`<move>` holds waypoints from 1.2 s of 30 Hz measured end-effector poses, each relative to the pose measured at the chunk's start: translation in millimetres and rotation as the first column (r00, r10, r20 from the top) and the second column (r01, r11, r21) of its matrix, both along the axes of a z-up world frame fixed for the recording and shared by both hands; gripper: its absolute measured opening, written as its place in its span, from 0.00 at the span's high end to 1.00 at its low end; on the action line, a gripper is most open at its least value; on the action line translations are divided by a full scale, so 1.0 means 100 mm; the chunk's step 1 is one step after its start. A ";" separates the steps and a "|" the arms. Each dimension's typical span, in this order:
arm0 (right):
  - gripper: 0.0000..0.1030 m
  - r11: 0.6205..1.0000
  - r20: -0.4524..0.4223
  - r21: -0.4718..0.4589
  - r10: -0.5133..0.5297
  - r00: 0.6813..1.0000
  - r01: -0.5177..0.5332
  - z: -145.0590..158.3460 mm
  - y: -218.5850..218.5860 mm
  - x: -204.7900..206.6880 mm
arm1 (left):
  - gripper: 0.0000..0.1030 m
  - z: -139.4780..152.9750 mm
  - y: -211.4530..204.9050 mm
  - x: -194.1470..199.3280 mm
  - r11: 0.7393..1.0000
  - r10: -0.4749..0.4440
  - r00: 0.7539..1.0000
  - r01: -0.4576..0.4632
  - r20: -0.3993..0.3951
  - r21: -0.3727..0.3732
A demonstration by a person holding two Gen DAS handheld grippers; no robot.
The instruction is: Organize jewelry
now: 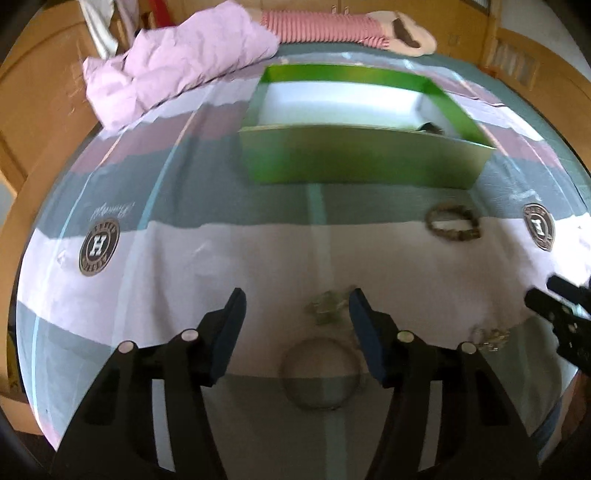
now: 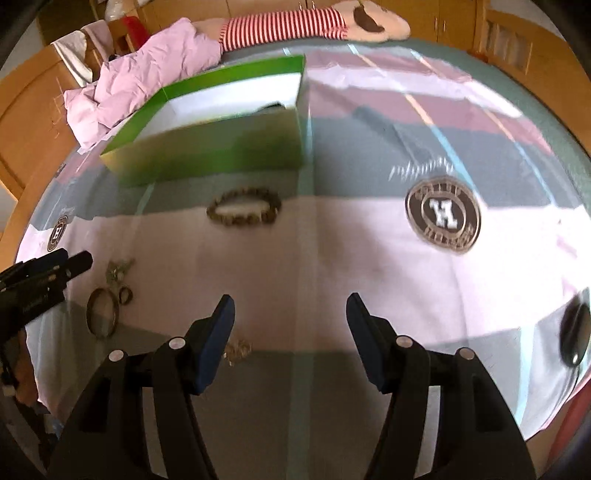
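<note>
An open green box (image 1: 354, 158) with a white inside stands on the bed, also in the right wrist view (image 2: 218, 147). A beaded bracelet (image 1: 452, 223) (image 2: 243, 210) lies in front of it. A thin bangle (image 1: 321, 373) (image 2: 102, 312) lies between my left gripper's (image 1: 297, 325) open, empty fingers. A small chain piece (image 1: 325, 306) (image 2: 118, 271) lies just beyond it, with a small ring (image 2: 125, 295) beside it. Another chain piece (image 1: 491, 338) (image 2: 238, 350) lies by the left finger of my right gripper (image 2: 290, 328), which is open and empty.
The bed sheet (image 2: 369, 280) has pink, grey and white stripes with round logo patches (image 2: 443, 218). A crumpled pink quilt (image 1: 177, 62) and a striped plush toy (image 1: 332, 26) lie at the far end. A dark oval object (image 2: 574, 334) lies at the right edge. Wooden furniture surrounds the bed.
</note>
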State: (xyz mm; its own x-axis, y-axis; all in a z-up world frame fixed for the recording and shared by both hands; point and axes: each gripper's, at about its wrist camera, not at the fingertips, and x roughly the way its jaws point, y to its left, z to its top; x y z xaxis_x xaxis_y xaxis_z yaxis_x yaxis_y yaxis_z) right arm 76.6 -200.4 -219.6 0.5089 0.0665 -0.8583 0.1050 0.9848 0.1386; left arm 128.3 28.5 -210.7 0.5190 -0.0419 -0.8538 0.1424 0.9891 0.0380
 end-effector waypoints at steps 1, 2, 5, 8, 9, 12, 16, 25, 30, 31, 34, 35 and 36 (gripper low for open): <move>0.40 1.000 -0.009 0.012 -0.005 1.000 0.005 -0.03 -0.01 -0.02 | 0.45 -0.02 0.06 0.01 1.000 0.017 1.000 -0.017 -0.012 -0.006; 0.40 1.000 -0.013 0.013 -0.007 1.000 0.007 -0.06 0.00 -0.03 | 0.45 -0.03 0.09 0.01 1.000 0.027 0.999 -0.027 -0.018 -0.011; 0.40 1.000 -0.028 0.005 0.000 1.000 0.000 -0.10 0.02 -0.04 | 0.45 -0.07 0.15 0.00 0.999 0.042 0.999 -0.043 -0.033 -0.023; 0.40 1.000 -0.030 0.012 0.000 1.000 0.001 -0.11 0.01 -0.03 | 0.49 -0.11 0.18 0.00 0.997 0.049 0.997 -0.052 -0.053 -0.051; 0.40 1.000 -0.030 0.027 -0.009 1.000 0.010 -0.11 -0.02 -0.04 | 0.51 -0.12 0.20 0.00 0.996 0.054 0.997 -0.058 -0.060 -0.061; 0.40 0.998 -0.036 0.050 -0.042 0.998 0.044 -0.13 -0.12 -0.06 | 0.51 -0.11 0.23 0.00 0.994 0.054 0.996 -0.060 -0.065 -0.088; 0.40 0.999 -0.026 0.015 -0.046 0.999 0.047 -0.09 -0.12 -0.08 | 0.51 -0.07 0.16 -0.03 0.997 0.039 0.998 -0.041 -0.043 -0.061; 0.40 0.999 -0.003 0.008 -0.032 0.999 0.032 -0.02 -0.09 -0.11 | 0.49 -0.05 0.11 -0.08 0.997 0.029 0.999 -0.032 -0.040 -0.073; 0.40 0.996 -0.020 0.009 -0.085 0.996 0.085 -0.05 -0.23 -0.12 | 0.49 -0.08 0.24 -0.07 0.994 0.067 0.996 -0.071 -0.055 -0.079; 0.40 0.996 -0.019 0.012 -0.086 0.996 0.086 -0.05 -0.24 -0.12 | 0.49 -0.08 0.26 -0.06 0.994 0.072 0.996 -0.076 -0.056 -0.080; 0.40 0.999 -0.015 -0.004 -0.053 0.998 0.053 -0.04 -0.14 -0.12 | 0.49 -0.07 0.26 -0.06 0.993 0.073 0.996 -0.078 -0.054 -0.084; 0.40 0.999 -0.015 -0.016 -0.039 0.999 0.039 -0.04 -0.09 -0.12 | 0.49 -0.06 0.25 -0.06 0.994 0.072 0.996 -0.076 -0.052 -0.084; 0.40 0.999 -0.015 -0.031 -0.017 1.000 0.017 -0.04 -0.01 -0.12 | 0.49 -0.06 0.24 -0.06 0.994 0.072 0.996 -0.076 -0.051 -0.084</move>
State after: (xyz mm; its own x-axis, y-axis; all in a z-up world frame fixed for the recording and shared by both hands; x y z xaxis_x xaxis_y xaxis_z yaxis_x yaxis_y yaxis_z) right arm 64.8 -201.6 -223.9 0.4963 0.0310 -0.8676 0.1239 0.9866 0.1061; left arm 122.1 52.6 -216.9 0.4819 -0.0788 -0.8727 0.0680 0.9963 -0.0524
